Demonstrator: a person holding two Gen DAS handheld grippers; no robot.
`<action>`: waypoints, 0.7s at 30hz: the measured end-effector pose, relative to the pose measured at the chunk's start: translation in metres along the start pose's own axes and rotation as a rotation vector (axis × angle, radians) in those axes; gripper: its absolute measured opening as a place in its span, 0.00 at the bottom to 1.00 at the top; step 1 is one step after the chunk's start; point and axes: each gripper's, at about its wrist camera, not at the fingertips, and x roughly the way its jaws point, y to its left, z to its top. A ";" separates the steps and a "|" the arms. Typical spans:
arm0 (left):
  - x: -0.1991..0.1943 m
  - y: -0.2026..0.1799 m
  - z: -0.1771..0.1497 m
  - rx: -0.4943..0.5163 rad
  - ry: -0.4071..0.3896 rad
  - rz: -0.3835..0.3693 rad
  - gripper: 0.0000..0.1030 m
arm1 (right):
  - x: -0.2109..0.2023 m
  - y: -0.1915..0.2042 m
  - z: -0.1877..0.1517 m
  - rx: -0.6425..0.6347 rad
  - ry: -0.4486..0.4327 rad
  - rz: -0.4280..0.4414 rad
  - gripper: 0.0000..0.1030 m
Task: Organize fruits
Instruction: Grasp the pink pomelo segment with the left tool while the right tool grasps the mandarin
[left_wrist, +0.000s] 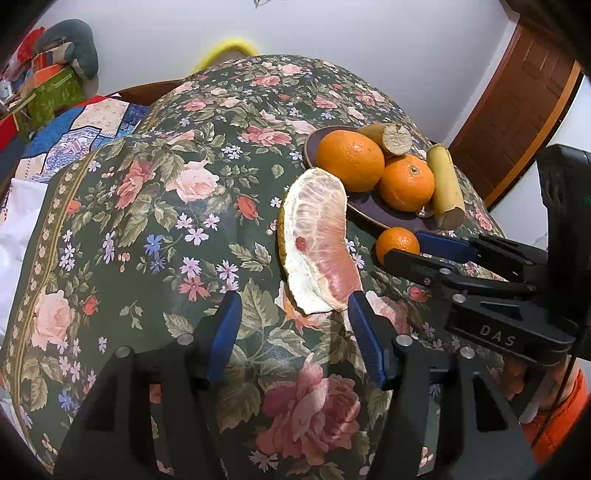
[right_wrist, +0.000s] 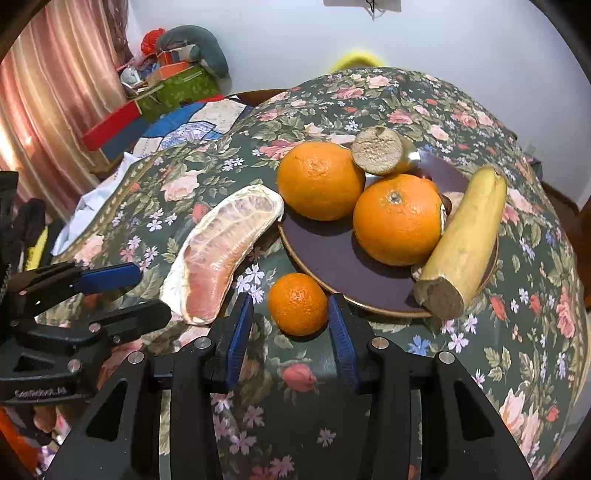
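Right wrist view: two oranges (right_wrist: 320, 180) and two banana pieces (right_wrist: 466, 242) sit on the plate (right_wrist: 325, 258). Left on the bench (right_wrist: 295, 424): small orange (right_wrist: 297, 304) between the right gripper (right_wrist: 291, 314)'s spread fingers, untouched, and pomelo slice (left_wrist: 319, 247) by the left gripper (left_wrist: 293, 314)'s spread fingers

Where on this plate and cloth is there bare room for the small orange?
Bare plate lies at its near rim, below the two big oranges. The banana side is crowded. Wide free tablecloth spreads left of the pomelo wedge.
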 end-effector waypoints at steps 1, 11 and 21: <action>0.001 0.000 0.000 0.004 -0.001 -0.001 0.59 | 0.000 0.000 0.001 0.000 0.002 0.000 0.40; 0.003 -0.001 0.002 -0.003 0.004 0.007 0.61 | 0.008 0.006 0.001 -0.025 0.017 -0.006 0.37; 0.004 -0.006 0.013 -0.023 0.017 0.041 0.62 | -0.011 -0.005 -0.001 0.016 -0.034 0.036 0.30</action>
